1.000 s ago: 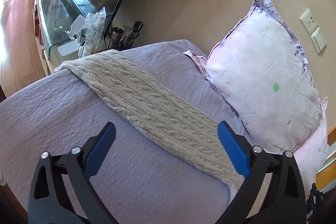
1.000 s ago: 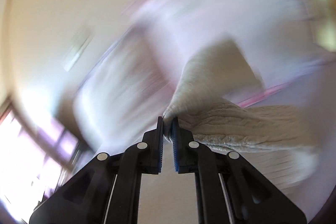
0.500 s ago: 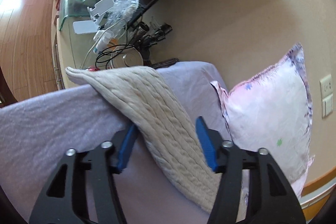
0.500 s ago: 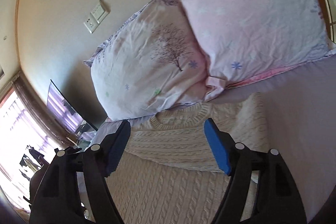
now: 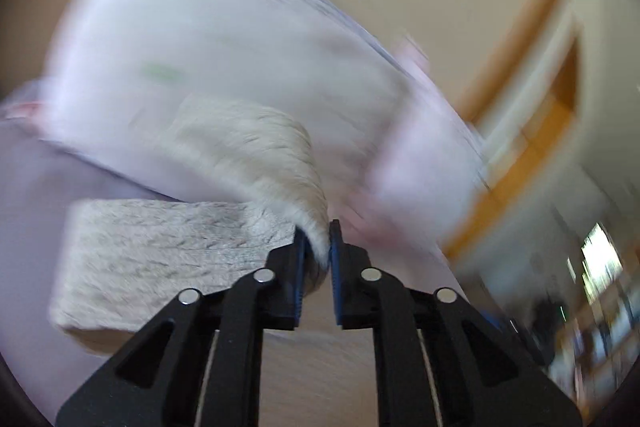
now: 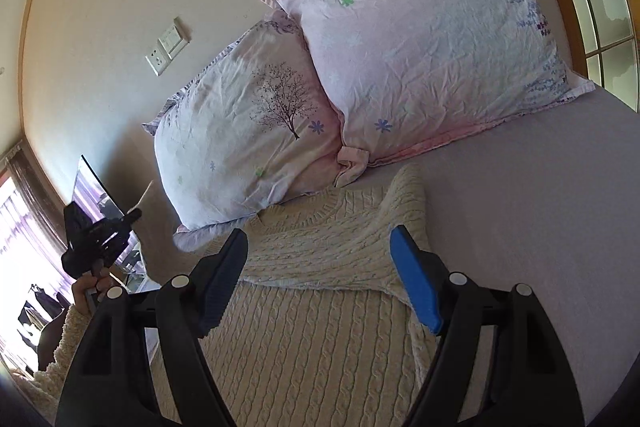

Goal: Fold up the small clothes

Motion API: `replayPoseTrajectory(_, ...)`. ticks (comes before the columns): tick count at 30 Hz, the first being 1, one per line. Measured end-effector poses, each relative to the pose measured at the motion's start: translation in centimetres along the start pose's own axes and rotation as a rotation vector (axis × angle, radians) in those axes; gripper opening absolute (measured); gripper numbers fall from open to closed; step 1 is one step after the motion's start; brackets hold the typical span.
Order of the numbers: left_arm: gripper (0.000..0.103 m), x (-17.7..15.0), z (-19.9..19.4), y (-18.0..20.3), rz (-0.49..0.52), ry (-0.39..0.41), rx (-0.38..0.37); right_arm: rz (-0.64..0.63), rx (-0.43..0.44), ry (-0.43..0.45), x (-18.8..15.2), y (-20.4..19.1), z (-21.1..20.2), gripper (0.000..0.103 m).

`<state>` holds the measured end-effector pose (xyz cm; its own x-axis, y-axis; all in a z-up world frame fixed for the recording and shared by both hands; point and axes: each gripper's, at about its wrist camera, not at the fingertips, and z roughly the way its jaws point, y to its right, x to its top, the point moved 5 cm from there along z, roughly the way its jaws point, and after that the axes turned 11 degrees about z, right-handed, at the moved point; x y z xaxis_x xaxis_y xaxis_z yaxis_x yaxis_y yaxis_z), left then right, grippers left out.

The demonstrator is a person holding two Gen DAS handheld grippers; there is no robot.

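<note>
The bed (image 6: 540, 211) has bare sheet out at 3 o'clock. Two pillows (image 6: 420, 39) crowd 12. The cream sweater (image 6: 312, 339) lies flat below them. Right gripper (image 6: 320, 275) hovers, jaws spread; left gripper (image 5: 317, 247) pinches a blurry sweater edge.

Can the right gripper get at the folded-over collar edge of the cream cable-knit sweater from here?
Probably yes: the right gripper is open, its fingers straddling the cream cable-knit sweater just short of the collar, with nothing between.

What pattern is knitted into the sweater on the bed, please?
Cream cable knit on the sweater, clearest in the right wrist view.
</note>
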<state>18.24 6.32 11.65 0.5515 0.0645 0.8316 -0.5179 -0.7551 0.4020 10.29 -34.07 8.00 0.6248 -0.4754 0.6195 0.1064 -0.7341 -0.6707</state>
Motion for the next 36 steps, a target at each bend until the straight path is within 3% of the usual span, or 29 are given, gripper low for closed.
replayPoseTrajectory(1, 0.035, -1.3, 2.6, 3.4, 0.061, -0.078, -0.078, 0.006, -0.001, -0.015, -0.6, 0.4, -0.3, 0.075)
replayPoseTrajectory(3, 0.046, -3.7, 4.8, 6.6, 0.111, -0.173, -0.141, 0.004, -0.002, -0.041, -2.1, 1.1, -1.4, 0.075)
replayPoseTrajectory(6, 0.056, -6.1, 3.5, 6.6, 0.112, -0.211, -0.142, -0.010, -0.020, -0.080, -4.7, 2.6, -3.7, 0.076)
replayPoseTrajectory(9, 0.065, -8.3, -1.4, 4.5, 0.069, -0.206, -0.139, 0.001, -0.004, -0.161, -7.9, 4.3, -5.7, 0.076)
replayPoseTrajectory(13, 0.081, -14.1, -10.2, 3.6, 0.091, -0.218, -0.121, 0.073, 0.066, -0.285, -12.5, 6.8, -8.9, 0.076)
replayPoseTrajectory(18, 0.087, -20.4, -17.3, 2.4, 0.014, -0.201, -0.115, 0.217, 0.137, -0.317, -16.5, 9.8, -11.3, 0.076)
replayPoseTrajectory(23, 0.087, -25.8, -17.0, 0.6, -0.087, -0.266, -0.096, 0.277, 0.204, -0.360, -18.6, 10.7, -8.4, 0.073)
replayPoseTrajectory(25, 0.086, -27.4, -15.6, 0.2, -0.115, -0.294, -0.097, 0.272, 0.234, -0.390, -19.4, 10.4, -7.1, 0.055)
replayPoseTrajectory(30, 0.079, -28.4, -12.7, -0.3, -0.192, -0.264, -0.151, 0.245, 0.298, -0.391, -20.1, 9.0, -6.0, 0.031)
replayPoseTrajectory(32, 0.071, -28.3, -11.7, -0.4, -0.219, -0.249, -0.177, 0.232, 0.302, -0.383, -20.1, 8.6, -6.0, 0.023)
replayPoseTrajectory(35, 0.041, -28.7, -10.8, -0.2, -0.243, -0.264, -0.200, 0.200, 0.316, -0.345, -20.0, 8.0, -6.7, 0.011)
replayPoseTrajectory(36, 0.025, -28.8, -10.9, -0.2, -0.249, -0.270, -0.206, 0.189, 0.327, -0.323, -19.9, 7.7, -7.1, 0.010)
